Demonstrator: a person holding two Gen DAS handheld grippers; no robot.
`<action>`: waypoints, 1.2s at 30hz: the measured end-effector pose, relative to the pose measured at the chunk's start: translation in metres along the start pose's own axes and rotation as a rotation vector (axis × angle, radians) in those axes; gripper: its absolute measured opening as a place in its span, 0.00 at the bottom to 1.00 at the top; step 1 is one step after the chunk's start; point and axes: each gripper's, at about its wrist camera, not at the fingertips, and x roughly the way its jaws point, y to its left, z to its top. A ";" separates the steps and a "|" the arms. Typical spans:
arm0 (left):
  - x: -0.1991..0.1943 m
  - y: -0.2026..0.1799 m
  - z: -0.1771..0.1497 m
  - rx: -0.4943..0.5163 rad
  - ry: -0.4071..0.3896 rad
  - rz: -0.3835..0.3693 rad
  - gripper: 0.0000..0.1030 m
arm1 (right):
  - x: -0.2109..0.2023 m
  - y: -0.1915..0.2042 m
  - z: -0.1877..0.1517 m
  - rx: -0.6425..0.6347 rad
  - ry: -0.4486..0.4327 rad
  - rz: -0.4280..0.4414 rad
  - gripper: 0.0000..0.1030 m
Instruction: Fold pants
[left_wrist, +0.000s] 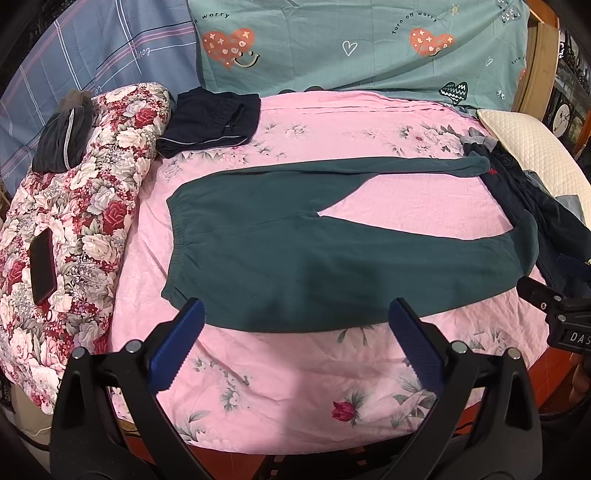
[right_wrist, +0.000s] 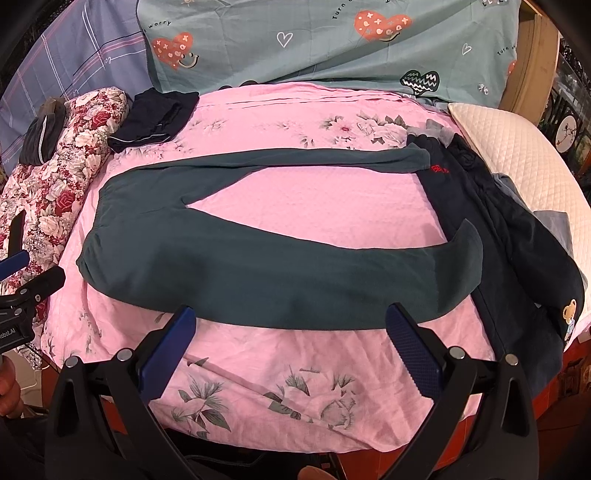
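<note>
Flat on the crinkled pink floral bedsheet (left_wrist: 295, 406) lie the soft dark-green fleece pants (left_wrist: 295, 251), legs splayed in a V, gathered waistband leftward. Left gripper (left_wrist: 295, 325) and right gripper (right_wrist: 291, 328) hover near the hem, ribbed blue fingers (left_wrist: 177, 343) spread apart, empty.

You are working over soft, matt teal pants (left_wrist: 280, 254) of fleece-like cloth, laid on a pink sheet (left_wrist: 295, 398) of finely crinkled cotton-like fabric. The left gripper (left_wrist: 295, 314) and right gripper (right_wrist: 291, 321) have matt black plastic frames, textured blue finger pads (right_wrist: 413, 354), and shiny metal pivot pins. The phone (left_wrist: 42, 267) is glossy black.
</note>
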 end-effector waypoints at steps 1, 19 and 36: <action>0.000 0.000 0.000 0.000 0.000 0.000 0.98 | 0.000 0.000 0.000 0.000 0.000 0.000 0.99; 0.004 0.000 -0.001 0.000 0.002 -0.002 0.98 | 0.002 -0.001 0.001 0.001 0.005 0.000 0.99; 0.009 -0.008 0.002 0.001 0.006 -0.004 0.98 | 0.007 -0.005 0.002 0.004 0.014 -0.001 0.99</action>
